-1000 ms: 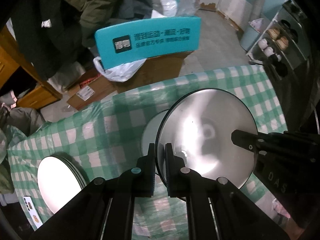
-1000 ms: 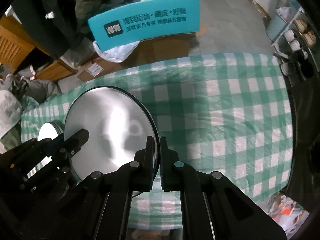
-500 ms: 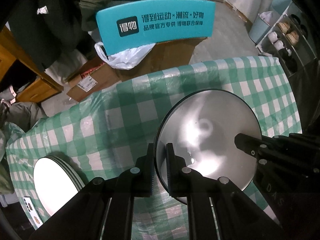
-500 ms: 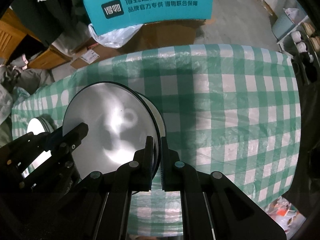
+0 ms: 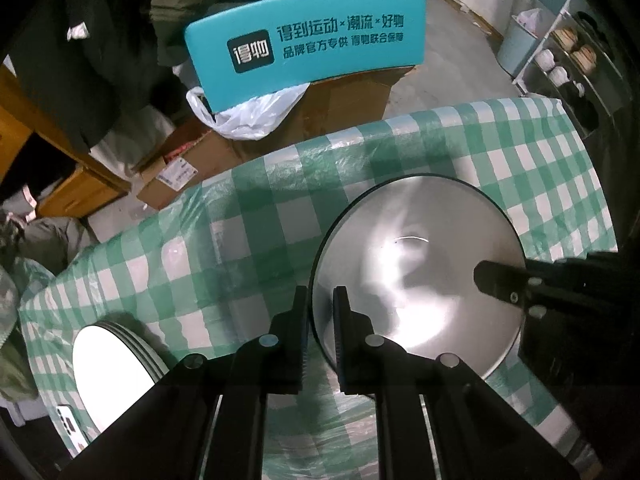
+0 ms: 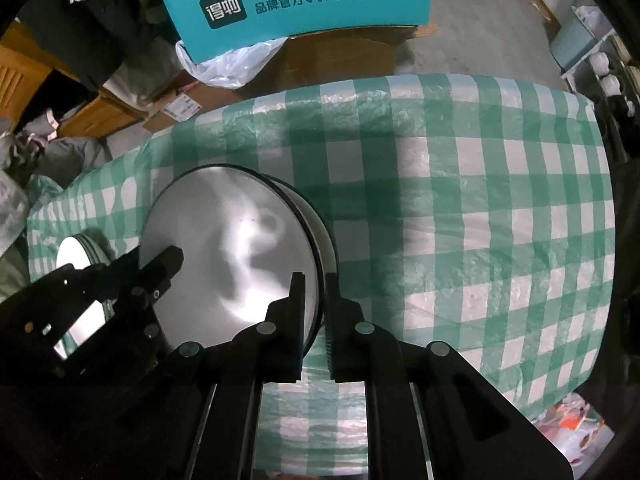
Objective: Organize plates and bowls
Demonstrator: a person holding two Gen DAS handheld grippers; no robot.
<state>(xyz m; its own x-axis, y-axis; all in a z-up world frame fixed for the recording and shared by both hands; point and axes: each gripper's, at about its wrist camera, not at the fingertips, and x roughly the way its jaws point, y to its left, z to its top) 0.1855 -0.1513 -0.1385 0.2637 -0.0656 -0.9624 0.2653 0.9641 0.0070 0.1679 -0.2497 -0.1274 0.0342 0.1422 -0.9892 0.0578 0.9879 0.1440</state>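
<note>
A shallow grey bowl [image 5: 420, 280] with a thin dark rim lies level over the green checked table [image 5: 260, 220]. It rests on a white bowl [image 6: 326, 236] whose wall shows just past its rim. My left gripper [image 5: 320, 300] is shut on the bowl's near left rim. My right gripper [image 6: 314, 284] points down over the bowl [image 6: 232, 248] at its right rim. Its jaws are opening, and the rim stands between them with a small gap to the pads. The left gripper's fingers [image 6: 168, 260] also show in the right wrist view.
A stack of white plates [image 5: 112, 360] sits at the table's left end, with a phone [image 5: 68, 424] beside it. Beyond the far edge stand a teal sign [image 5: 308, 44], a cardboard box [image 5: 332, 112] and a plastic bag. A shelf with cups [image 5: 560, 60] is at the right.
Both grippers came down with the bowl, which now sits lower over the white bowl. The right gripper's fingers have parted slightly around the rim.
</note>
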